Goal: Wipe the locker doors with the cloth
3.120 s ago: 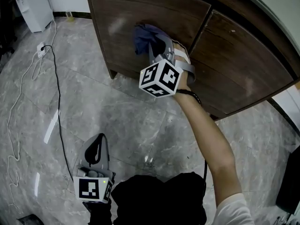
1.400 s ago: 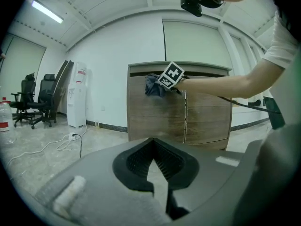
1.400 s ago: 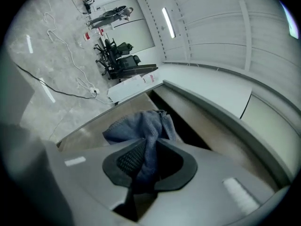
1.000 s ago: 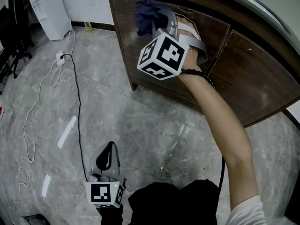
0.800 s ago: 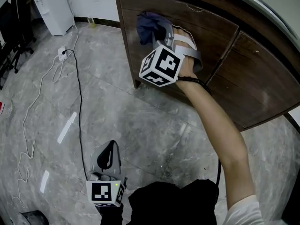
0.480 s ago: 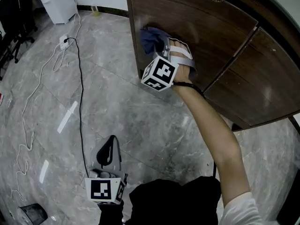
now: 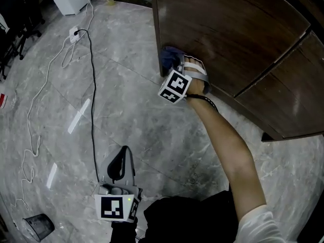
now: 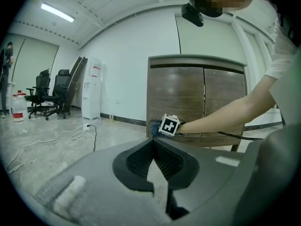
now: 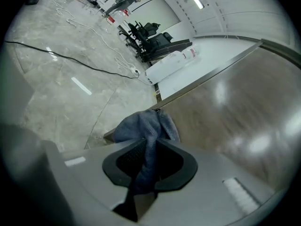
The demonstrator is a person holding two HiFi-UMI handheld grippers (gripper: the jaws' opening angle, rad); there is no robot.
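Observation:
The dark wooden locker (image 7: 238,29) fills the top right of the head view, its left door (image 9: 235,102) glossy beside my right gripper. A blue cloth (image 7: 168,58) is bunched against the lower left corner of that door. My right gripper (image 7: 175,65) is shut on the blue cloth (image 9: 143,128), which hangs out past the jaws and touches the wood. Low over the floor, my left gripper (image 7: 120,155) is shut with nothing in it; in its own view the jaws (image 8: 153,141) meet, pointing at the locker (image 8: 197,102) and the cloth (image 8: 154,126).
A black cable (image 7: 93,85) and a white cable (image 7: 30,120) trail over the grey marble floor from a power strip (image 7: 76,33). A white water dispenser (image 8: 91,91) and office chairs (image 8: 51,91) stand at the far wall. A small dark bin (image 7: 38,227) sits at the bottom left.
My right gripper has slid the cloth down the left door, from near its top to its lower left corner. The left gripper has stayed low over the floor, still shut.

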